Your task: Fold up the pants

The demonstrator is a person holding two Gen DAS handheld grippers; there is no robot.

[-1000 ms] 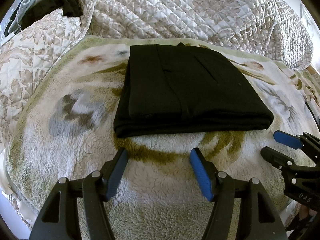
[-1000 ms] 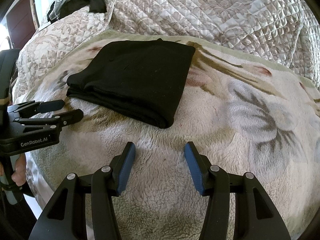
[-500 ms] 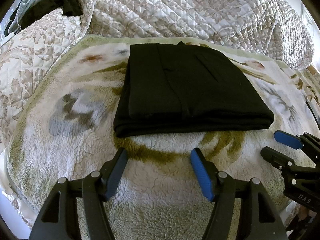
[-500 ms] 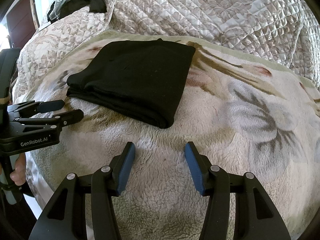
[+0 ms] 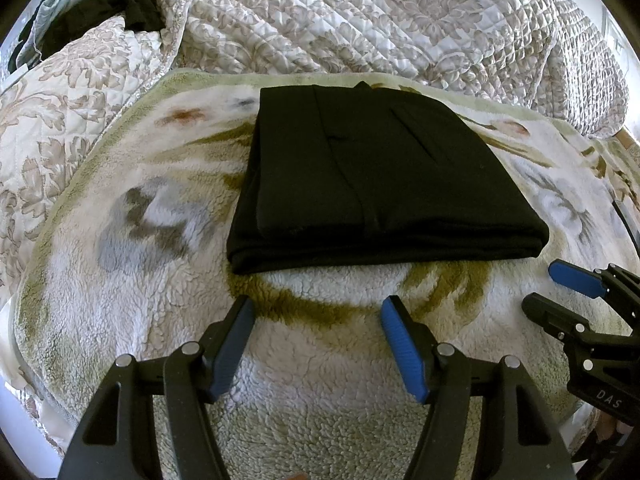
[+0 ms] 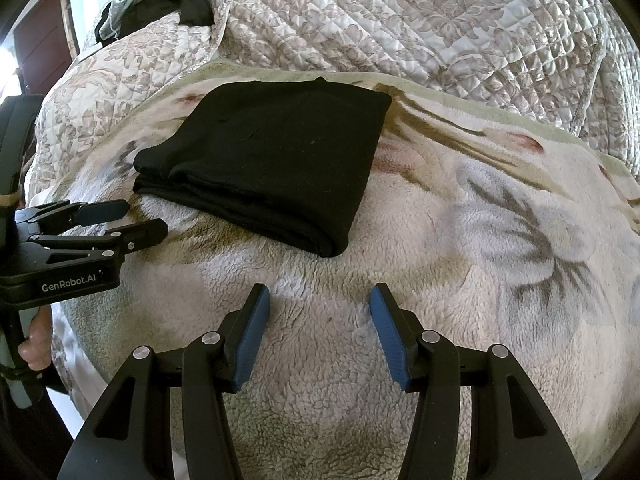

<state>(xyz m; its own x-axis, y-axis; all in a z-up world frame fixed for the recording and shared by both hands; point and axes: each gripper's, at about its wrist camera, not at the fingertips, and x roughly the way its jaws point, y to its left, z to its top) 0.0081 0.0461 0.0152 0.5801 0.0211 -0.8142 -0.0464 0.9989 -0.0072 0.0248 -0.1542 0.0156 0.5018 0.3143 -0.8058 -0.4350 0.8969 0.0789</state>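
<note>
So the black fabric pants (image 5: pixel 376 176) are already down to a compact, layered rectangle, lying flat on the fluffy cream fleece blanket with the faded flower print (image 5: pixel 320 380), which is spread over the bed on top of a quilted beige-and-white bedspread (image 5: pixel 360 12). Makes sense as a work surface: the fleece is grippy enough that the stack won't slide, and the bundle sits in the middle where both hands can reach it.

The left hand-held gripper (image 5: pixel 316 322) has its blue-padded fingers apart with nothing between them, pointing down at the blanket just short of the near folded edge. The right hand-held gripper (image 6: pixel 318 318) is the same deal, fingers spread and empty, over bare fleece beside the bundle's near corner. Each one shows up at the edge of the other's view, so they're side by side, both clear of the cloth.

My read is the folding is basically finished and both tools are parked off the fabric so they don't snag or drag a layer out of line. The stacked edges on the near side look even, though it's all black on black, so I can't really tell how many layers there are or whether the far edge lines up.

There's a dark heap of other clothing (image 5: pixel 100 8) way off at the head end, well apart from all this and not in the way
</note>
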